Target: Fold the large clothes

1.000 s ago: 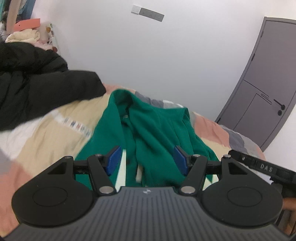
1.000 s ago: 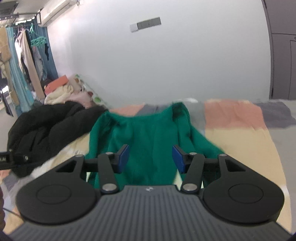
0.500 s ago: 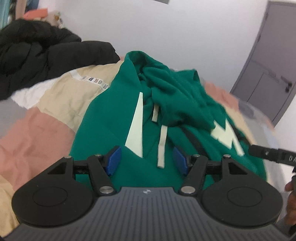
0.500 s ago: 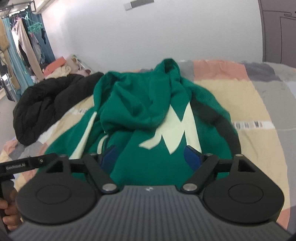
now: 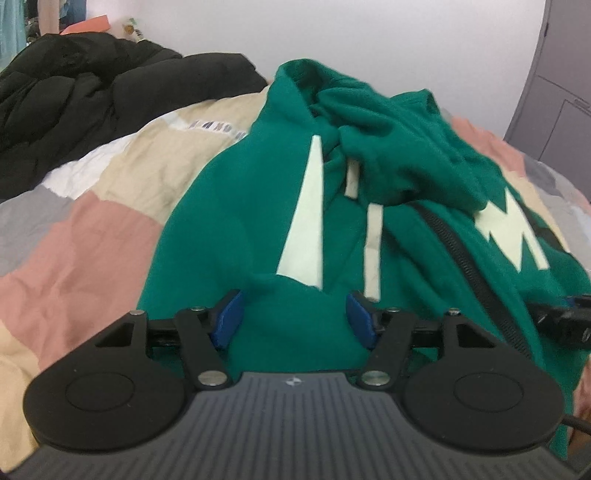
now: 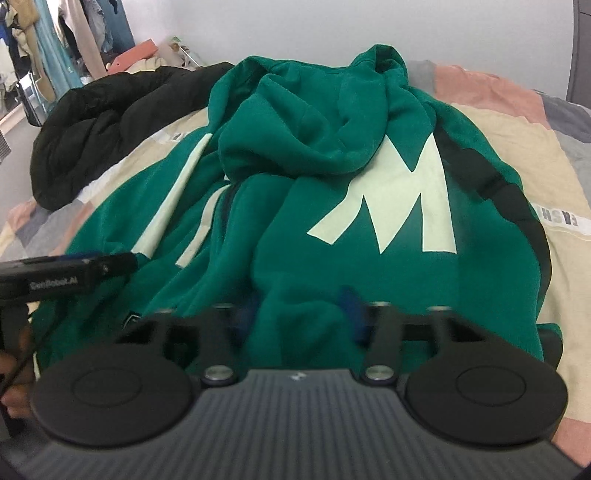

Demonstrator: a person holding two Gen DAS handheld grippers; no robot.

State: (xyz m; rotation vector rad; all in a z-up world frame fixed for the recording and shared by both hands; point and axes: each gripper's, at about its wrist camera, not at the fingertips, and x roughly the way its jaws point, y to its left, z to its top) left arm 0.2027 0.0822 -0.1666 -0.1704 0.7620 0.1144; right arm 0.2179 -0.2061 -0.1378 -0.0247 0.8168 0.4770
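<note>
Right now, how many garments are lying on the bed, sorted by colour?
Green: 1, the green hoodie
Black: 1, the black puffer jacket
Total: 2, both on the patchwork bedspread. The pile further back by the wall is too unclear to count.

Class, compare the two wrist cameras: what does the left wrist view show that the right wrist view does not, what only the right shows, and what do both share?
Only the left wrist view shows the zip down the green hoodie and the grey door.

Only the right wrist view shows the hanging clothes, the whole pale M print and the "FASH" lettering.

Both show the hoodie, the black padded jacket, the patchwork bedspread and the white wall.
</note>
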